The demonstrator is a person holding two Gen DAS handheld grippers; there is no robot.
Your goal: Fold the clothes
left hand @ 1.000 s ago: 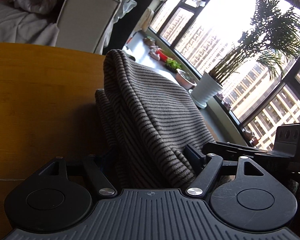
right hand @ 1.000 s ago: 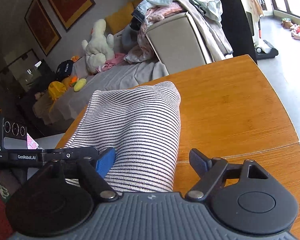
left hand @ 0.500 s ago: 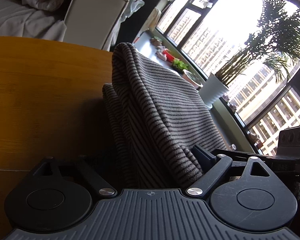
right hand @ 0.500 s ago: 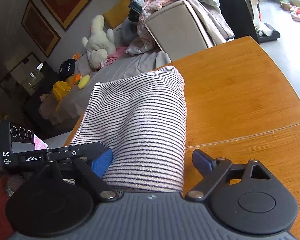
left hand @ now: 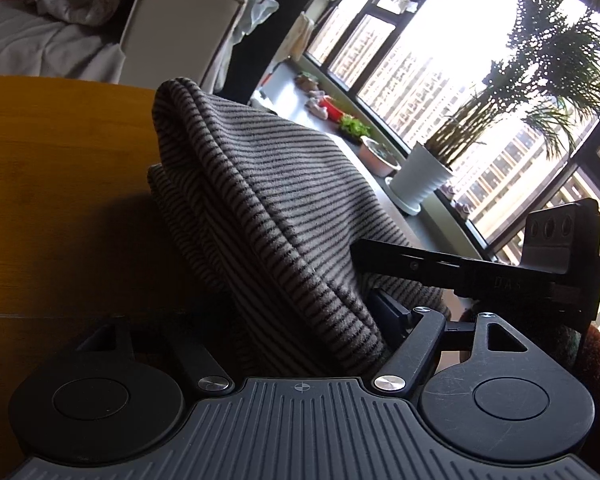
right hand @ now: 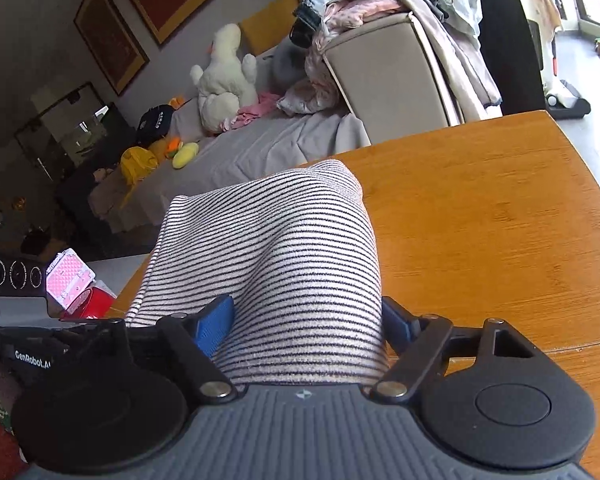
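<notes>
A folded striped garment (left hand: pixel 260 216) lies bunched between both grippers above the wooden table (left hand: pixel 52 168). My left gripper (left hand: pixel 300 320) has its jaws closed in on the cloth's thick fold. In the right wrist view the same striped garment (right hand: pixel 292 264) fills the space between the blue pads (right hand: pixel 214 324) of my right gripper (right hand: pixel 304 324), which grips it. The right gripper's body (left hand: pixel 500 268) shows at the right of the left wrist view, and the left gripper's body (right hand: pixel 16 320) shows at the left of the right wrist view. The two grippers are close side by side.
The wooden table (right hand: pixel 480 216) extends ahead and right. A beige sofa arm (right hand: pixel 384 76) piled with clothes stands beyond it. A white potted plant (left hand: pixel 420 176) sits on the window ledge. A pink box (right hand: pixel 70 280) and a red object are at lower left.
Both grippers have closed in on the striped garment; the right one was open a second ago. The cloth bunches thicker and the grippers sit nearer each other.
</notes>
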